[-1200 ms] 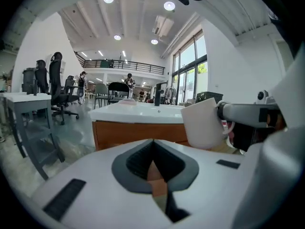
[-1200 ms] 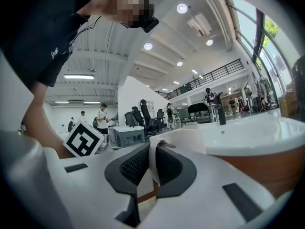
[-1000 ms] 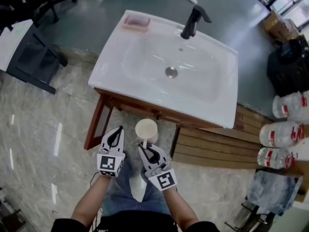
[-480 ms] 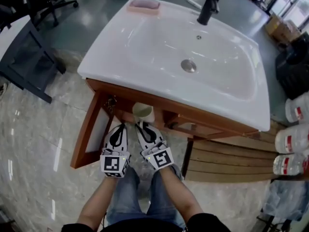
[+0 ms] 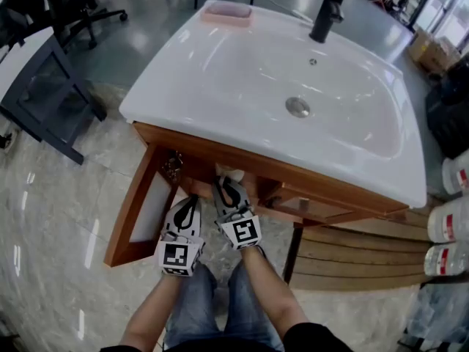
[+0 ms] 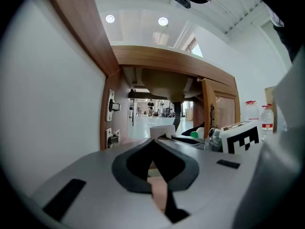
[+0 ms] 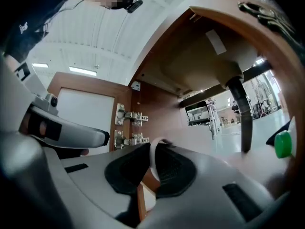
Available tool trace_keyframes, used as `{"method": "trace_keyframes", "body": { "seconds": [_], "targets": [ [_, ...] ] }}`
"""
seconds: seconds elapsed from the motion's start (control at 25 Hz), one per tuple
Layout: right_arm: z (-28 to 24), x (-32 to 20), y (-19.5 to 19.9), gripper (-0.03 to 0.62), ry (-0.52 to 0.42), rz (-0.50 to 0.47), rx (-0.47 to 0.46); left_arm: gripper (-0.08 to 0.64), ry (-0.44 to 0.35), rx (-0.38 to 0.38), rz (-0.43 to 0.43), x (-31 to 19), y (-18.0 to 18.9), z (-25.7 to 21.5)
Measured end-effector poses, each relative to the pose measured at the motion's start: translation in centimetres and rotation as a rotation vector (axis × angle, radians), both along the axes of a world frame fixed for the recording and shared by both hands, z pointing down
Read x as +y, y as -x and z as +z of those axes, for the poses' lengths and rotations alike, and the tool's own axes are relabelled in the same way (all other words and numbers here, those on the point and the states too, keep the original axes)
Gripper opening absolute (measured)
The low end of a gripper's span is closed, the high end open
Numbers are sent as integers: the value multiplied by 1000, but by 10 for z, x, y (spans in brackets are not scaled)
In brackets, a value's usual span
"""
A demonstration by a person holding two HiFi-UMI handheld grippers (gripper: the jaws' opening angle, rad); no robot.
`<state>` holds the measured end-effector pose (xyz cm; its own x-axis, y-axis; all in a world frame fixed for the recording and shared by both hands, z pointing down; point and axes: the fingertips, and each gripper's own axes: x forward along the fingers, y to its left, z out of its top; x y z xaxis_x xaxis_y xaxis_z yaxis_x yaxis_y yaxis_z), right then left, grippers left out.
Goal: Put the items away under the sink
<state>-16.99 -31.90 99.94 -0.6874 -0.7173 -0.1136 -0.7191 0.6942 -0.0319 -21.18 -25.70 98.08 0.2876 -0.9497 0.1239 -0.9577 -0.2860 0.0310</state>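
The right gripper (image 5: 226, 185) is clamped on a cup (image 7: 152, 159), its jaws pinching the thin white handle, with the cup's body ahead of the tips and mostly hidden under the counter's front edge in the head view. It points roughly level into the open cabinet (image 5: 220, 147), the forearm stretched forward over bent knees in jeans. The left gripper (image 5: 189, 201) sits just beside it and a little farther back, jaws together and empty, aimed the same way near the open door (image 5: 139, 211). Two metal hinges (image 7: 128, 116) show on the inner wall, and a dark drain pipe (image 7: 243, 118) hangs below the basin. Above is the white sink (image 5: 220, 72) with its black tap (image 5: 327, 9).
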Motion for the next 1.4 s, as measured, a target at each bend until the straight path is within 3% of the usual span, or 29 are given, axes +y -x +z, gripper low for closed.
{"method": "trace_keyframes", "body": {
  "seconds": [0.12,0.36,0.64,0.88,1.16,1.4],
  "targets": [
    [11,3,1,37,93,72,20,6,9,7,10,-1,-5,-2],
    [13,13,-16,83,179,154,30,6,88,6,23,8,-11,-10],
    [-14,62,-60,103,384,258,112,6,164,24,155,41,-41,-92],
    [-125,111,-94,72,488,303,139,6,256,-98,125,71,-40,-200],
    [-289,148,-129,35,481,305,156,6,306,-74,155,104,-54,-332],
    [-419,171,-148,12,435,293,135,6,253,-52,207,111,-68,-434]
  ]
}}
